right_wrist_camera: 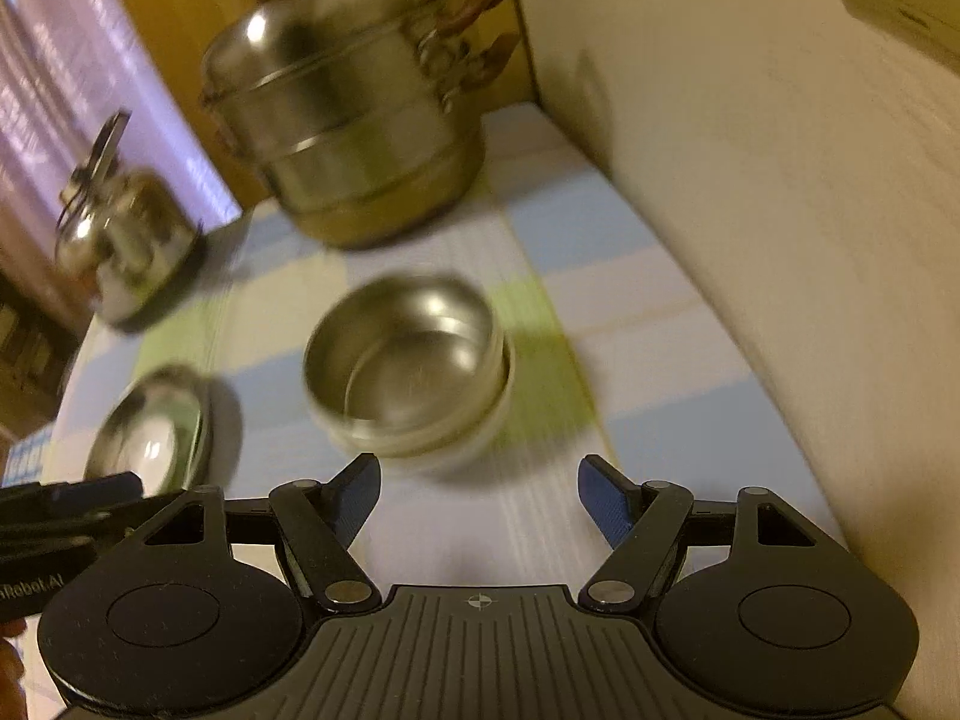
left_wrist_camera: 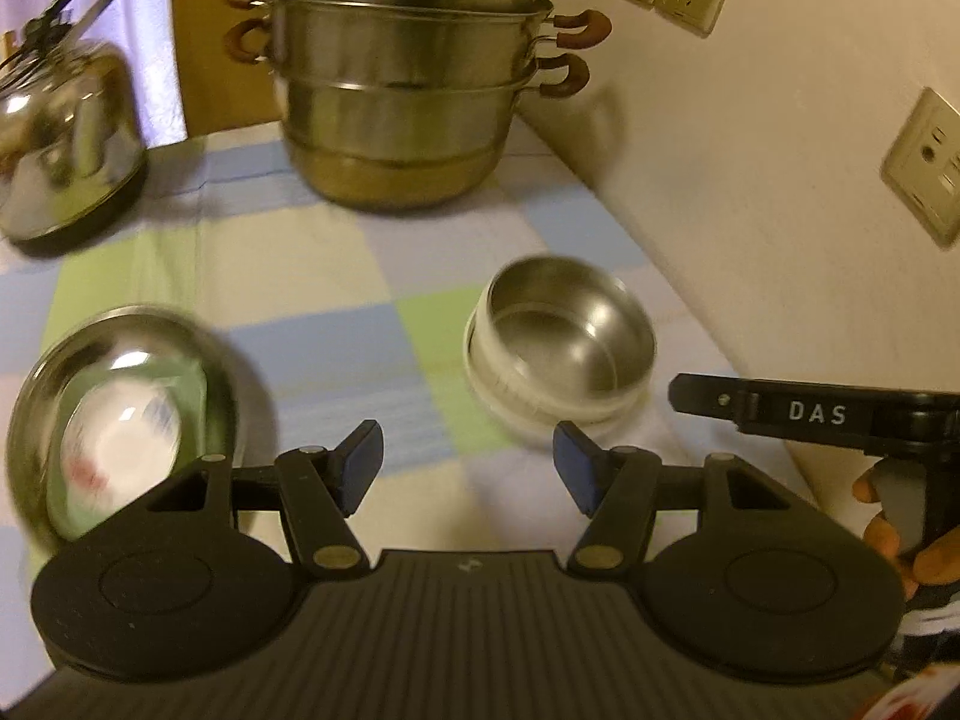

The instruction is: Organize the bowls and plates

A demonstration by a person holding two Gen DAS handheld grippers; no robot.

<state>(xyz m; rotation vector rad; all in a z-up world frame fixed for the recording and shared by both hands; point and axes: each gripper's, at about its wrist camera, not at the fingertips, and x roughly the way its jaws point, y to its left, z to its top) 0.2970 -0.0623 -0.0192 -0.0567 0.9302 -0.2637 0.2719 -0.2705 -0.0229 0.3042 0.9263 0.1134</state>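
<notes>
Both the left gripper (left_wrist_camera: pixel 468 462) and right gripper (right_wrist_camera: pixel 479 495) are spread and empty. The steel bowl (left_wrist_camera: pixel 567 336) sits nested in a white bowl (left_wrist_camera: pixel 540 414) on the desk (left_wrist_camera: pixel 336 276), in front of the steamer pot (left_wrist_camera: pixel 408 78), probably stacked to save room. Left of the pot's front, plates (left_wrist_camera: pixel 120 414) lie stacked.

The kettle (left_wrist_camera: pixel 66 138) is cut off by the left wrist view's edge. The plate stack (right_wrist_camera: pixel 153 426) is smeared by motion blur, its pattern perhaps floral, and partly hidden.
</notes>
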